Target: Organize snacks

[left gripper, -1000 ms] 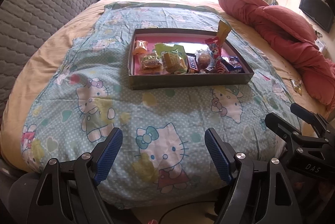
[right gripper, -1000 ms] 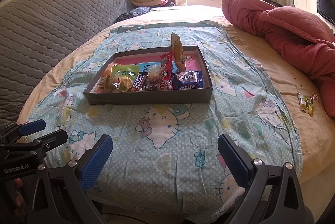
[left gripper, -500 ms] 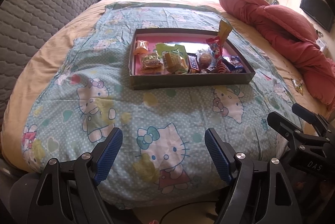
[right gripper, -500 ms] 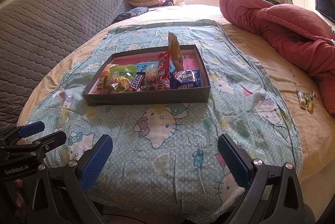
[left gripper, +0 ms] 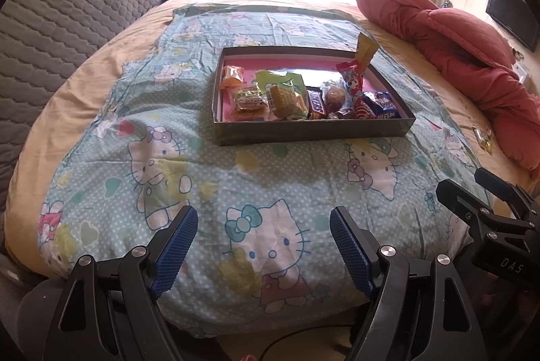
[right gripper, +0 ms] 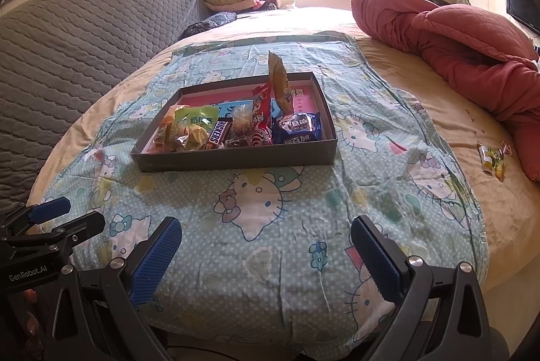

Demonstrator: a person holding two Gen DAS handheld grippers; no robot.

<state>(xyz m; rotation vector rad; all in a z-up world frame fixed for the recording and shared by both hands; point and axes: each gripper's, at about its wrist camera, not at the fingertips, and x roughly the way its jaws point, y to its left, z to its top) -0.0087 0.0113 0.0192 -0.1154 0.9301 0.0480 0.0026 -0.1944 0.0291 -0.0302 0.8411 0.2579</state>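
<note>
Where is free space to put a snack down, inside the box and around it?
Inside the box, bare pink floor remains along the far wall; the near half is crowded with snacks. The cartoon sheet between box and both grippers lies bare.

The bed (right gripper: 422,91) wears a tan sheet, and a teal cartoon-cat cloth (right gripper: 276,226) is spread over its middle. A shallow grey box (right gripper: 236,155) of snacks sits on that cloth, while at three o'clock a loose candy wrapper (right gripper: 493,156) lies on the bare sheet, with a bunched red quilt (right gripper: 455,36) at two o'clock
</note>
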